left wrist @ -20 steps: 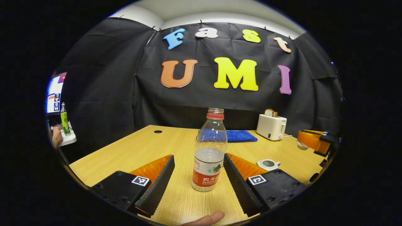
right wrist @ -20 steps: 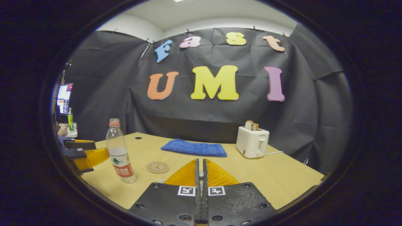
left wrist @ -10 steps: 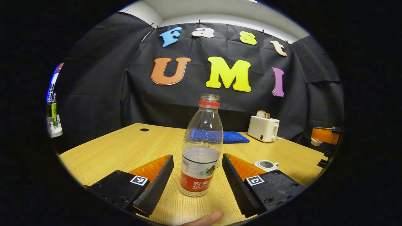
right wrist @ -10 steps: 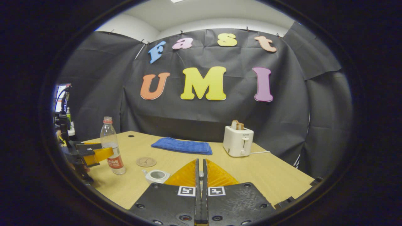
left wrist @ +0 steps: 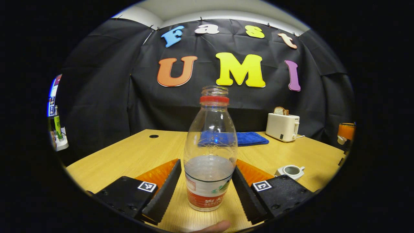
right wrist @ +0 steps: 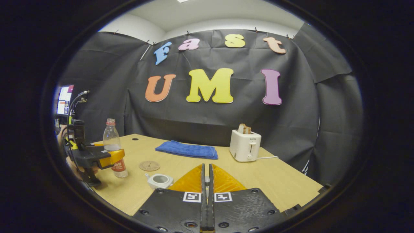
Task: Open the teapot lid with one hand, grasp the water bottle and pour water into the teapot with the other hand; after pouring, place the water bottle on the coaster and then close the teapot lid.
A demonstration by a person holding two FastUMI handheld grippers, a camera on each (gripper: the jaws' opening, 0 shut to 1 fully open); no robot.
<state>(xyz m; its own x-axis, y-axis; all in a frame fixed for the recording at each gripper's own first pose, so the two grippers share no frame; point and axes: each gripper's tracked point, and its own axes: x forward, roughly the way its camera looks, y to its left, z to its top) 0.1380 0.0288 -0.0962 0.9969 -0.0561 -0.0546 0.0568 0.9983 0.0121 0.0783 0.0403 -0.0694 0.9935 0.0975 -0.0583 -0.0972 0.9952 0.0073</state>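
A clear water bottle with a red neck ring, no cap and a red label stands on the wooden table, about a third full. My left gripper is open, and its fingers flank the bottle's lower half very closely. The right gripper view shows the left gripper around the bottle. A white teapot stands lidless to the right; it is the teapot just ahead of my right gripper. The right gripper is shut on the white lid. A round coaster lies between bottle and teapot.
A folded blue cloth lies at the back of the table, and a white toaster with bread stands to its right. A monitor is off the left edge. A person's fingertip shows under the left gripper.
My left gripper has moved forward, so the bottle now stands deep between its fingers and looks larger. The right gripper drew back early on, bringing the teapot into view, then stayed still.
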